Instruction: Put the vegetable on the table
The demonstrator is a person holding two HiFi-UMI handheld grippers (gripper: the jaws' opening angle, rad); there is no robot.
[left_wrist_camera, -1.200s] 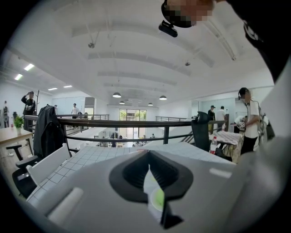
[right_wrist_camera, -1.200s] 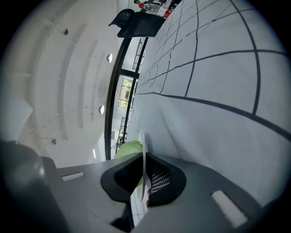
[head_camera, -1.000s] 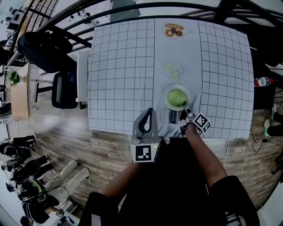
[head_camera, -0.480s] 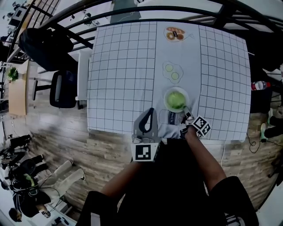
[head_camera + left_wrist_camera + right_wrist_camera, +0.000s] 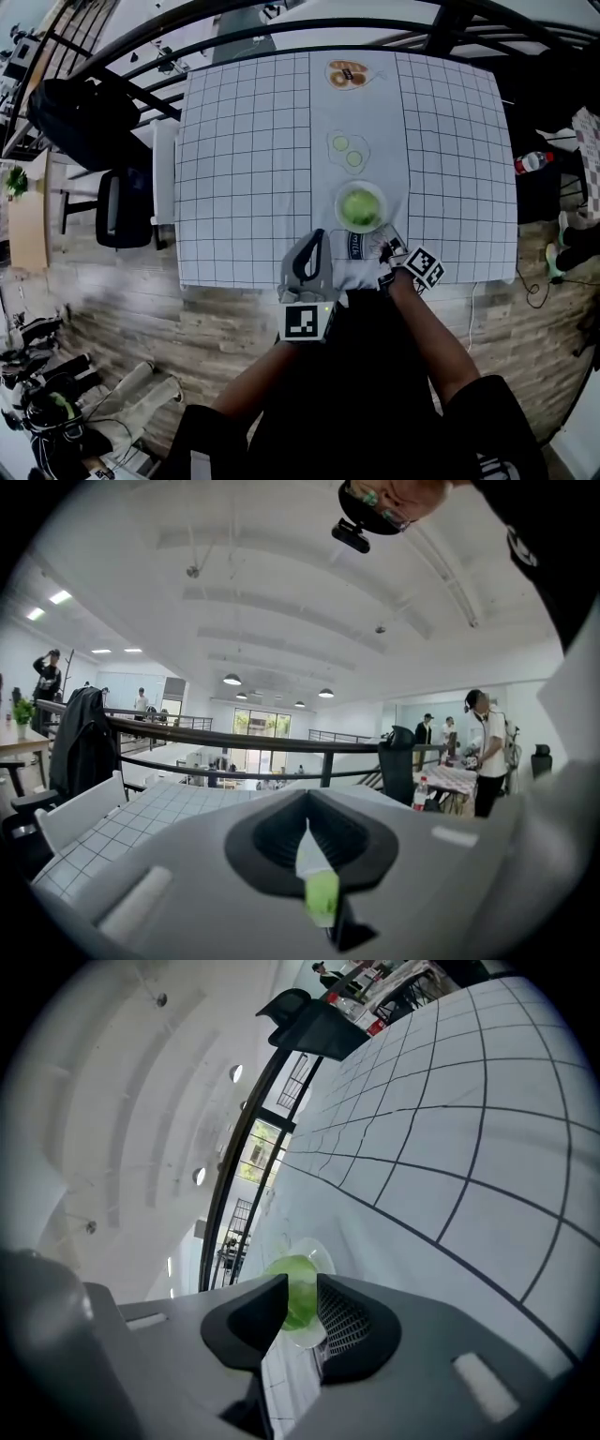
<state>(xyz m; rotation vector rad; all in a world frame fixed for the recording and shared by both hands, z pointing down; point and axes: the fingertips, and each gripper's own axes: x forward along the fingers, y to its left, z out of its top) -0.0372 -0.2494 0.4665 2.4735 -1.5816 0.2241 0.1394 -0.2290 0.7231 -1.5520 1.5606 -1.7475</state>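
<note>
A round green vegetable [image 5: 360, 207] lies in a small white dish [image 5: 343, 197] near the front edge of the grid-cloth table [image 5: 244, 169]. My right gripper [image 5: 385, 249] hovers just short of the dish on its near right side. Its jaws are closing, still apart, with nothing between them. In the right gripper view the vegetable [image 5: 294, 1269] and the dish rim [image 5: 321, 1252] show through the gap of the right gripper [image 5: 302, 1292]. My left gripper [image 5: 310, 265] is at the table's front edge, shut and empty. The left gripper [image 5: 309, 844] points over the table [image 5: 141, 817].
Farther back on the cloth lie a flat piece with two green rounds [image 5: 347, 150] and a small plate of food [image 5: 346, 73]. A dark label [image 5: 358, 246] lies by the dish. A chair [image 5: 122, 208] stands left of the table, a bottle [image 5: 530, 162] right; railings run behind.
My right gripper has drawn back from the dish's rim toward the table's front edge and its jaws have parted. The vegetable stays in the dish. The left gripper has barely moved.
</note>
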